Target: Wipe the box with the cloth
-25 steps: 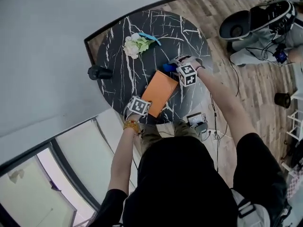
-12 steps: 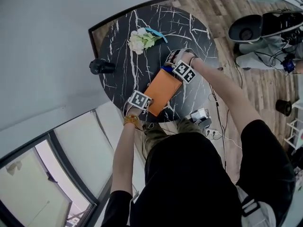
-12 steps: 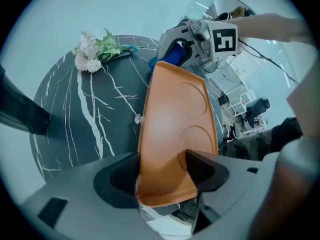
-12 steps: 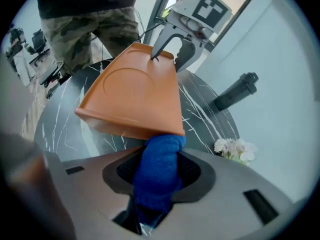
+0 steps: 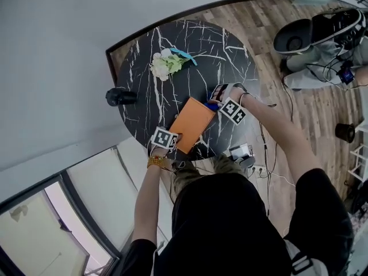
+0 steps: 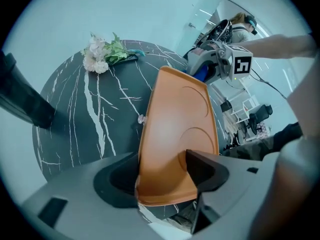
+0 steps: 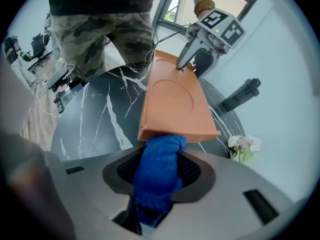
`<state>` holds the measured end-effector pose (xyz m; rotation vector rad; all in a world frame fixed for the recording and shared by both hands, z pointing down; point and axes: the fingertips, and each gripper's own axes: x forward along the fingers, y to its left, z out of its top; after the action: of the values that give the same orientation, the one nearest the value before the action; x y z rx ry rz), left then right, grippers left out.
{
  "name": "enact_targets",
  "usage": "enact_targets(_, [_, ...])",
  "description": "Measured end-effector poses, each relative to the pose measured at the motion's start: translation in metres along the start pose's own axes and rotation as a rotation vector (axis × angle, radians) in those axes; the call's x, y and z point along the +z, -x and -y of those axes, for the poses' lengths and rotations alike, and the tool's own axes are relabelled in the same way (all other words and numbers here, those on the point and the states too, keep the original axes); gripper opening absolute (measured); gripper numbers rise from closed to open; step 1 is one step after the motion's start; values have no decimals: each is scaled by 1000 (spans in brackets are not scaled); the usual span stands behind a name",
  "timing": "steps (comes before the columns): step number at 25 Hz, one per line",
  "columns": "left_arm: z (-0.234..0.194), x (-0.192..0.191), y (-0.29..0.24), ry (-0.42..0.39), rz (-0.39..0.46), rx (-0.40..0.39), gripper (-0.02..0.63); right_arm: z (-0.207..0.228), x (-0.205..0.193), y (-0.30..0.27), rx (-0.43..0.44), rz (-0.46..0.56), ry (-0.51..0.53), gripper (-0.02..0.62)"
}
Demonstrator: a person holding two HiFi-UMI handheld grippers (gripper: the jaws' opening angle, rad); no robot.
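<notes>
A flat orange box [image 5: 191, 124] lies lengthwise over the black marbled table [image 5: 224, 45]. My left gripper [image 5: 176, 139] is shut on the box's near end; the box [image 6: 175, 129] fills the gap between the jaws of the left gripper [image 6: 162, 164]. My right gripper [image 5: 215, 104] is at the box's far end, shut on a blue cloth [image 5: 212, 104]. In the right gripper view the bunched cloth [image 7: 159, 169] sits between the jaws of the right gripper [image 7: 160, 159] and touches the end edge of the box [image 7: 175, 104]. The left gripper [image 7: 200, 54] shows at the far end.
A bunch of white flowers [image 5: 167, 62] lies at the table's far side. A black cylinder [image 5: 118, 96] sticks out at the left edge. A small device [image 5: 240, 153] sits by the near edge. Chairs and cables [image 5: 322, 33] stand on the wooden floor to the right.
My right gripper has rolled and shifted with the cloth along the box's far end, toward the right and nearer to me. The left gripper has kept its hold on the box.
</notes>
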<state>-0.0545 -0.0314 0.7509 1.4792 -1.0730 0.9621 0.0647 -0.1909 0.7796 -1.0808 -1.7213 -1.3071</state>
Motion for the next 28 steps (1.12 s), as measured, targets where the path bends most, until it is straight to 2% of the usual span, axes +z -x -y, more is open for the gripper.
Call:
enact_targets(4, [-1,4,-1,4,-15,-18,301,-17,-1,9,-57,-21,-108,135])
enact_targets(7, [-4,1,0,0,-42,-33,301,-28,8,14,-86,-14,-227,135])
enact_targets(9, [-3,2,0,-2,-44,-47,301,-41,23,24,-76,31,-344,135])
enact_targets(12, [6,5,-4,10,-25,-98,308,-58,59,51,-55,168,-596,137])
enact_targets(13, [5,4,-4,5,-14,-108,308,-57,73,60,-77,212,-689,137])
enact_targets(15, [0,6,4,-50,37,-100,308,-42,94,77,-186,270,-851,137])
enact_targets(17, [1,20,26,-161,160,-115,308,-18,108,92,-338,279,-975,137])
enact_targets(18, [7,31,42,-215,243,-154,308,-4,114,98,-412,265,-1022,137])
enact_targets(20, [26,48,77,-297,398,-282,308,25,126,101,-541,216,-1105,137])
enact_targets(22, [43,52,104,-352,483,-426,308,56,142,97,-646,173,-1192,137])
enact_targets(25, [58,45,124,-406,500,-604,308,96,167,90,-750,110,-1292,137])
enact_targets(28, [55,33,142,-423,466,-764,308,131,195,73,-765,9,-1257,137])
